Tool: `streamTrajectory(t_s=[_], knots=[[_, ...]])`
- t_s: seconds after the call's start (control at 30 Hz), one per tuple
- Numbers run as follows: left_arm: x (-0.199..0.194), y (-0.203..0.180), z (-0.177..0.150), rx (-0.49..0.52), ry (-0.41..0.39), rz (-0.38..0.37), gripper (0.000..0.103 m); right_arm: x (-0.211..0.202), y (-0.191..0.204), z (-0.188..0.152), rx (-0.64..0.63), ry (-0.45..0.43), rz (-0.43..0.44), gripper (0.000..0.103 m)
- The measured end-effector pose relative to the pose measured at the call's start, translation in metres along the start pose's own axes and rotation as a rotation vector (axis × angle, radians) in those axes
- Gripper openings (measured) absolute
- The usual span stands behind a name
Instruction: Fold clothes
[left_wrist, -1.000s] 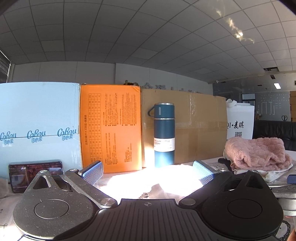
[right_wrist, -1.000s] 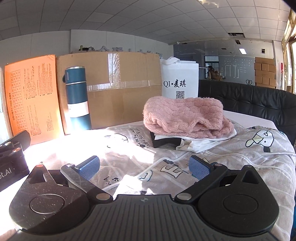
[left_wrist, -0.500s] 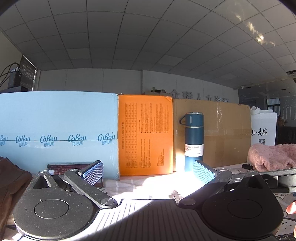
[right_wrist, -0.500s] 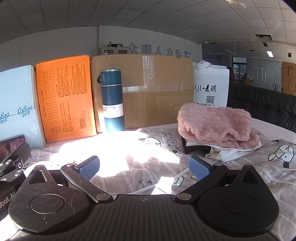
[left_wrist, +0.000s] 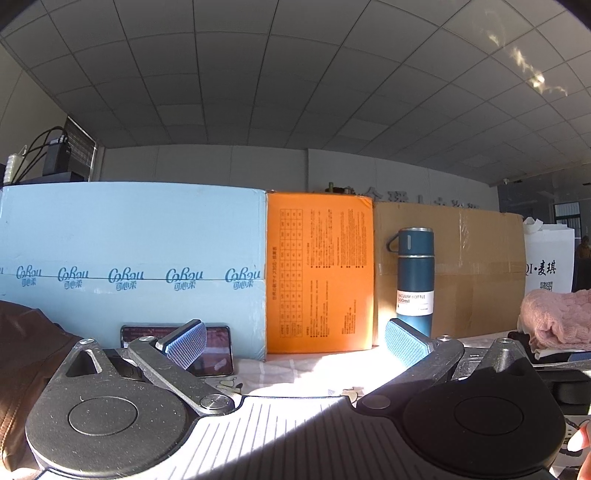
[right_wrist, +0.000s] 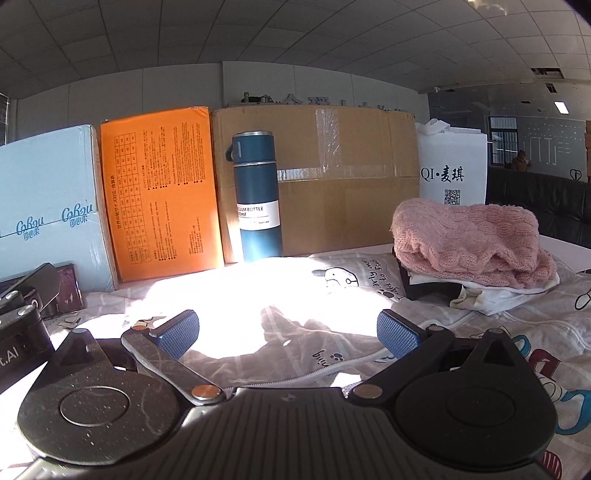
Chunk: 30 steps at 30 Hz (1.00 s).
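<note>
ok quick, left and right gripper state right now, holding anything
Left gripper: open, nothing between its fingers.
Right gripper: open, nothing held, above the printed cloth.

Hard sunlight burns out the grey cartoon-printed cotton sheet (right_wrist: 258, 295) to white glare. Foreground sits in shadow. Fisheye bends straight edges; corners vignette black.

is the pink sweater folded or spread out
Folded: the pink sweater sits as a compact, layered bundle atop the stacked clothes.
</note>
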<state>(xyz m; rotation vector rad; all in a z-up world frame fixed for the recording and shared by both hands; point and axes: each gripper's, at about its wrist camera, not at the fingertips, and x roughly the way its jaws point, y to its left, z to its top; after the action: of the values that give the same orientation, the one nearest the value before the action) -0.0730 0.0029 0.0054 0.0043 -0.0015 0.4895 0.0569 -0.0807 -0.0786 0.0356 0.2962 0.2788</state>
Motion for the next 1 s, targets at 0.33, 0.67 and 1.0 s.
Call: streamTrajectory(t_s=[0.33,0.67,1.0], knots=[[0.0004,-0.0017,-0.001,0.009,0.003,0.003,0.103,-0.0074,0.0054,-0.0064,-0.051,-0.061,-0.049,0.103],[0.0012,-0.0019,-0.0012,0.009,0.005,-0.011,0.103,-0.0064,0.0049,-0.007,-0.045,-0.052,-0.05,0.103],[0.0016,-0.0021,-0.0011,0.008,0.009,-0.022,0.103,-0.0053,0.0039,-0.0073,-0.041,-0.036,-0.032,0.103]])
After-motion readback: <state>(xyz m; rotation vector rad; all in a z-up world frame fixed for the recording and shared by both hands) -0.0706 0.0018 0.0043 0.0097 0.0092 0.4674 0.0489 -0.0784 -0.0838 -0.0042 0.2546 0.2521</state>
